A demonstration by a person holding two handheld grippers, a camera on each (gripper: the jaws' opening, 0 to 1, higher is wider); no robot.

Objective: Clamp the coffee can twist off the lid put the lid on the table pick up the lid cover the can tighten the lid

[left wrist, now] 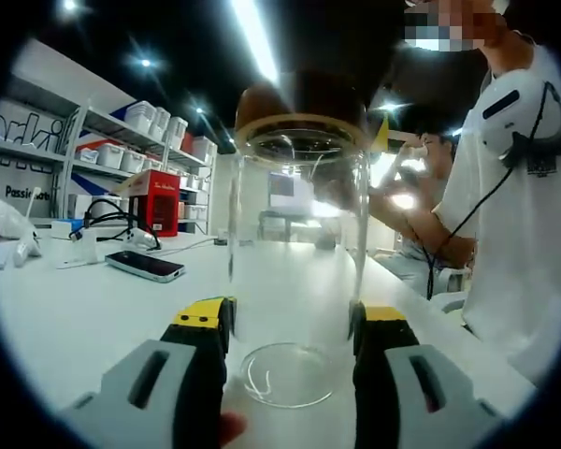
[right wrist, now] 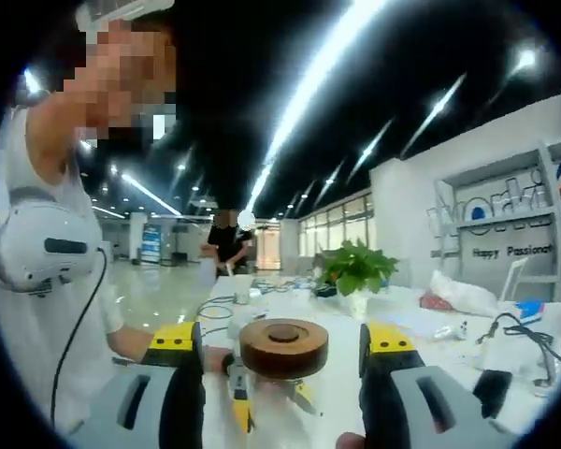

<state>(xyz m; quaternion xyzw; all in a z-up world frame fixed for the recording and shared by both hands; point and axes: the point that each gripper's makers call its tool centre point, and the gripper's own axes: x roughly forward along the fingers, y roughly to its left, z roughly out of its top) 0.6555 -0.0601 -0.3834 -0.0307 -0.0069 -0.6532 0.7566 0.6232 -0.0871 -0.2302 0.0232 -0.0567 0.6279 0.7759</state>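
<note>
The coffee can (left wrist: 297, 243) is a clear glass jar standing upright on the white table (left wrist: 84, 309). A brown wooden lid (left wrist: 262, 105) sits on its mouth. My left gripper (left wrist: 293, 320) is shut on the jar's lower part, with one yellow-tipped jaw against each glass wall. In the right gripper view the lid (right wrist: 283, 348) lies between the jaws of my right gripper (right wrist: 282, 342), which is open with a gap on both sides of the lid. Below the lid, a yellow tip of the left gripper (right wrist: 240, 408) shows beside the glass.
A dark phone (left wrist: 146, 266), a red box (left wrist: 155, 200) and cables lie on the table's left. Shelves with white bins (left wrist: 140, 126) stand behind. A person in a white shirt (left wrist: 514, 234) stands at the table's right. A potted plant (right wrist: 358, 267) and black cables (right wrist: 519, 339) are farther along.
</note>
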